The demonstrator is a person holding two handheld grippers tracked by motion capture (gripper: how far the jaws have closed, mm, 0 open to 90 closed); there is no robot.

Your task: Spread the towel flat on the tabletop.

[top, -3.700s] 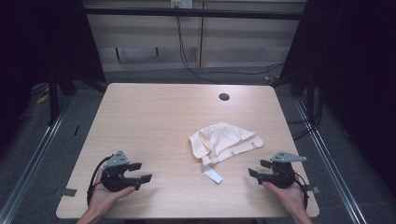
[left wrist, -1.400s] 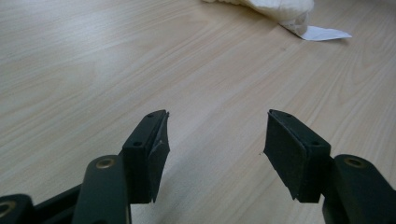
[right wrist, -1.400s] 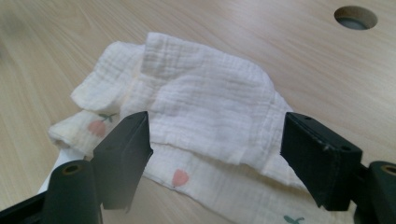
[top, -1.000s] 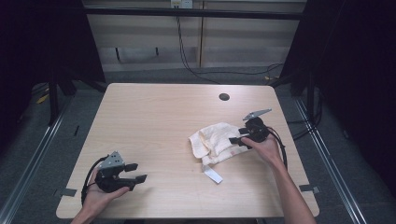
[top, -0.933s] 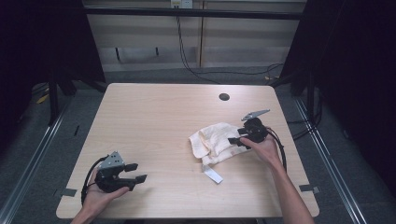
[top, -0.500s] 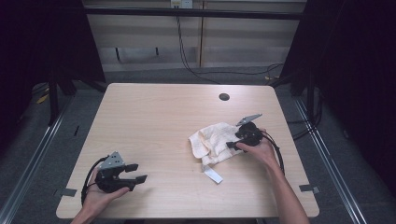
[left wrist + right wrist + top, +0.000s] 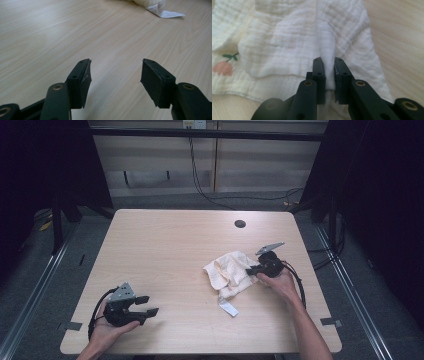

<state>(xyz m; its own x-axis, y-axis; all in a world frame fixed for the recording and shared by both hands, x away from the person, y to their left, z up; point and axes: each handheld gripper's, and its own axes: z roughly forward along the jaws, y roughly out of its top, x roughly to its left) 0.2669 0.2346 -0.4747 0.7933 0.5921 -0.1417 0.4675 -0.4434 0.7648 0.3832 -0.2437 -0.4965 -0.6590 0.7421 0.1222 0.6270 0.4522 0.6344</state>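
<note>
Right tool pinching ridge of cloth on table — thin bite, fold may slip if lifted fast. Left tool wide, holding nothing.

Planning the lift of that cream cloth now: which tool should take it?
Right. The right tool is already shut on a raised fold of the cloth. The left tool sits open near the table's near-left corner, well away from it.

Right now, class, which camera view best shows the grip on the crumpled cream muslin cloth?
The right gripper view: the right gripper pinches a ridge of the crumpled cream muslin cloth between its fingers. The high view shows the cloth small; the left gripper view catches its edge.
</note>
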